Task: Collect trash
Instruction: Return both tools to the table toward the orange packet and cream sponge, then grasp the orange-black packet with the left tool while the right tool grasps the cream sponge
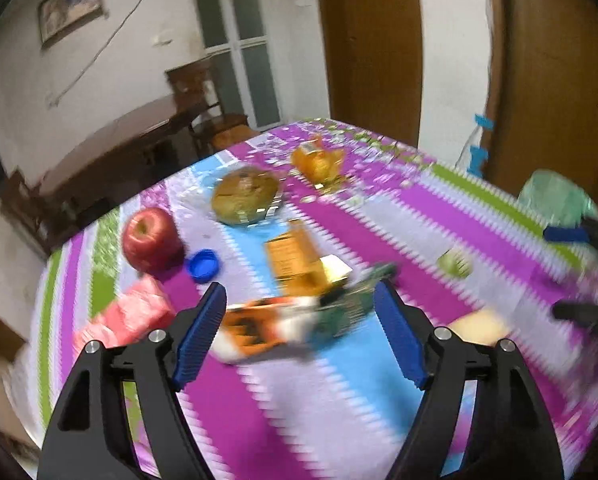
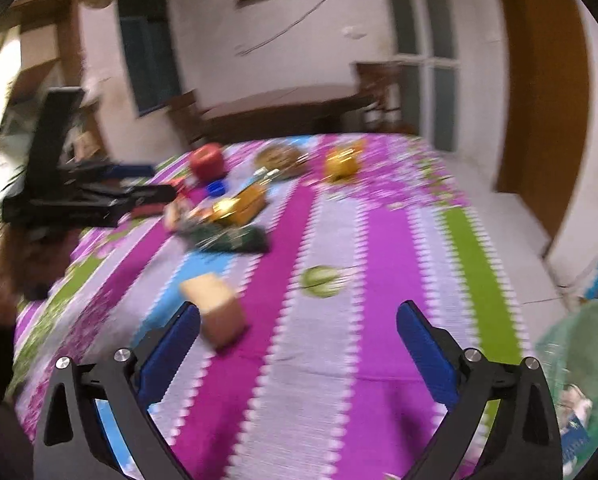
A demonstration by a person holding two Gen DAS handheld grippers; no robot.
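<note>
My left gripper (image 1: 299,324) hovers open over the striped tablecloth (image 1: 339,400). A blurred orange and green snack wrapper (image 1: 291,320) lies between its blue pads; no grip shows. Behind the wrapper stands a yellow carton (image 1: 295,260). A blue bottle cap (image 1: 203,265) and a pink pack (image 1: 127,316) lie to the left. My right gripper (image 2: 299,348) is open and empty, with a beige block (image 2: 219,316) by its left finger and a small green round thing (image 2: 323,282) ahead. A green mesh bag (image 2: 579,380) holding some trash hangs at the table's right edge.
A red apple (image 1: 151,240), a brown muffin on a dish (image 1: 245,196) and a crumpled orange wrapper (image 1: 319,160) sit farther back. The right gripper (image 1: 575,274) shows at the right edge of the left wrist view. A dark wooden table (image 2: 283,108) stands behind.
</note>
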